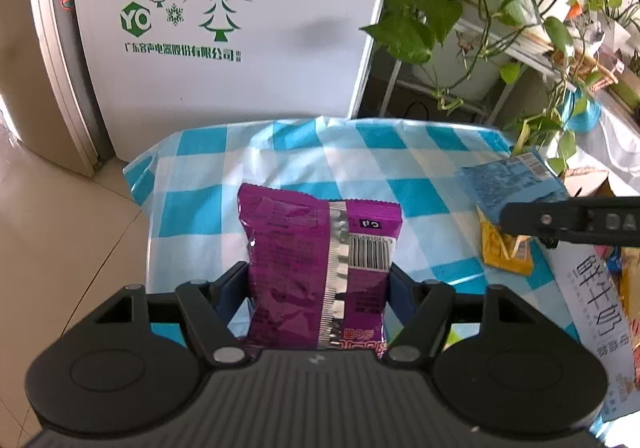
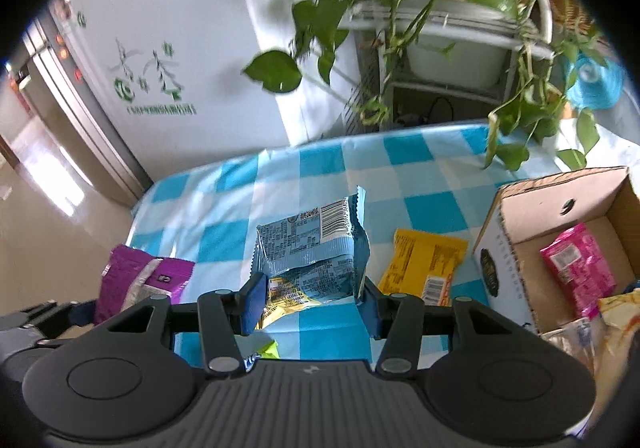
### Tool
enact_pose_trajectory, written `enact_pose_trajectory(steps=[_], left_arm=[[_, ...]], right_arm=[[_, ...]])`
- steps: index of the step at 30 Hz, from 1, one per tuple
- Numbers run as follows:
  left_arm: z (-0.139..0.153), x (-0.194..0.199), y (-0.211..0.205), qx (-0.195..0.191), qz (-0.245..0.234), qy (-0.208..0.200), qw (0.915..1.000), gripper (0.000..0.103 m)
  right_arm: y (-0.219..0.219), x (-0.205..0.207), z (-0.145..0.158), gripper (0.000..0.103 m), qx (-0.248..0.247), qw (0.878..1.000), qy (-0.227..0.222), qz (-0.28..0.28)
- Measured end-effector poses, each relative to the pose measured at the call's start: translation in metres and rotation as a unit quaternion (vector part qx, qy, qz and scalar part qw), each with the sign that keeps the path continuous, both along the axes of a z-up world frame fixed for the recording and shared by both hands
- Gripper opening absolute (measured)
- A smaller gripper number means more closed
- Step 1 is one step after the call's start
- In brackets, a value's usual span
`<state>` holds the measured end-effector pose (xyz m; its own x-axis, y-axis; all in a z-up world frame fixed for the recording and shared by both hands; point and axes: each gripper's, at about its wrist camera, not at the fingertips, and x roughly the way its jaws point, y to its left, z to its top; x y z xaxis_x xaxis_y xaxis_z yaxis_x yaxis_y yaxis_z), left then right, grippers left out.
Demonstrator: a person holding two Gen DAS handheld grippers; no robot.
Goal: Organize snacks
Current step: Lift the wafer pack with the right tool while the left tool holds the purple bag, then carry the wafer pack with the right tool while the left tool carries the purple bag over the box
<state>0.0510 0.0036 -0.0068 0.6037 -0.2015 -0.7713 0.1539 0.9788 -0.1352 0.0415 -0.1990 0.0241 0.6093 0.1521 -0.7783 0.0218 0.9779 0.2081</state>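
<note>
Checked tablecloth [image 2: 424, 208] | cardboard box [image 2: 520, 204] right | yellow packet [image 2: 424, 264] beside | fridge [image 1: 240, 28] behind

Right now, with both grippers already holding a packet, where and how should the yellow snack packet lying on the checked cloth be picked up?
Grip the flat yellow foil packet across its short width near the middle, coming down from above. It lies flat on the blue-and-white checked tablecloth, so no edge is raised. The corrugated cardboard box stands close on its right, so keep the fingers off that side.
</note>
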Motion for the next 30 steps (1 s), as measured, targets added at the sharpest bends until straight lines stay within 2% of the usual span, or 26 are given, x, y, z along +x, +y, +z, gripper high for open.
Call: enact_pose_trajectory(steps=[9,18,30], left_arm=[[0.010,-0.002,-0.013,-0.012,-0.004,-0.017,0.9998,0.071],[0.020,-0.008,-0.034,0.004,-0.027,-0.049,0.9984,0.071],[0.013,-0.012,-0.067,0.016,-0.063,-0.048,0.9967,0.071]], right_arm=[[-0.018,-0.027,0.019,0.055,0.015,0.999,-0.026,-0.024],[-0.040,-0.054,0.035,0.055,0.018,0.997,-0.054,-0.050],[-0.081,-0.069,0.044,0.055,0.008,0.992,-0.074,-0.100]])
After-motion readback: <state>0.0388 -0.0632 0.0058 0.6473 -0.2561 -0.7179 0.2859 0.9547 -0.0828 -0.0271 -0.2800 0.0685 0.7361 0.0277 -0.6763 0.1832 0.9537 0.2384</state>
